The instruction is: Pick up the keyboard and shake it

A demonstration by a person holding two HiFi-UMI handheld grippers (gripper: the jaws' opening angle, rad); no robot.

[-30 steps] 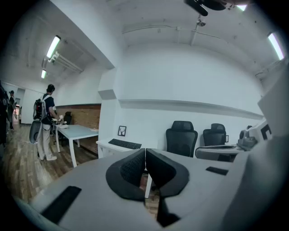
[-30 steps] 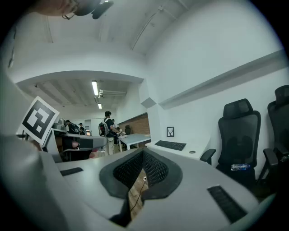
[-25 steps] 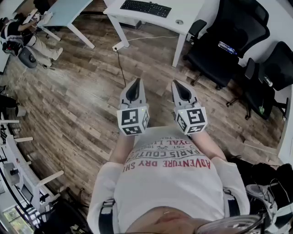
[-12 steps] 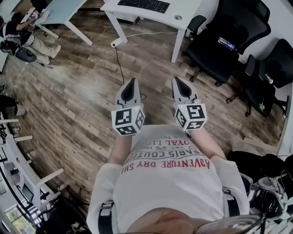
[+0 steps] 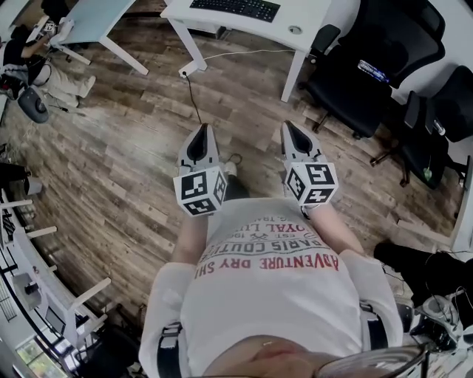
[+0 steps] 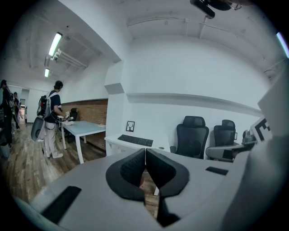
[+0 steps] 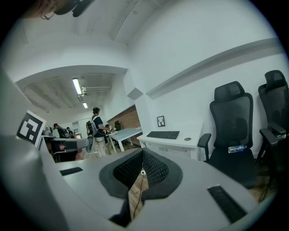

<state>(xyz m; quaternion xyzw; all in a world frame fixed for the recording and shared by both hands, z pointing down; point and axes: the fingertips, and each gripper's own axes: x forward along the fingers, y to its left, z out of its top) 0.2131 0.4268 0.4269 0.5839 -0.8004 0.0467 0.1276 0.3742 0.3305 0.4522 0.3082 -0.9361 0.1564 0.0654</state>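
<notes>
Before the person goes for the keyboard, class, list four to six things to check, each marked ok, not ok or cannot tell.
1. Keyboard found: ok, flat on the white desk.
2. Left claw empty: ok.
3. Right claw empty: ok.
4. Claws open to grasp: not ok, both shut.
5. Keyboard within reach: not ok, desk stands well ahead.
6. Walking path: cannot tell, a cable crosses the floor.

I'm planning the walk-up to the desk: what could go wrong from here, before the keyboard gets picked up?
1. A black cable runs across the floor between the person and the white desk; a foot could catch it on the way.
2. The left gripper and right gripper are both shut. Unless they open first, they would likely shove the keyboard along the desk rather than grip it.
</notes>
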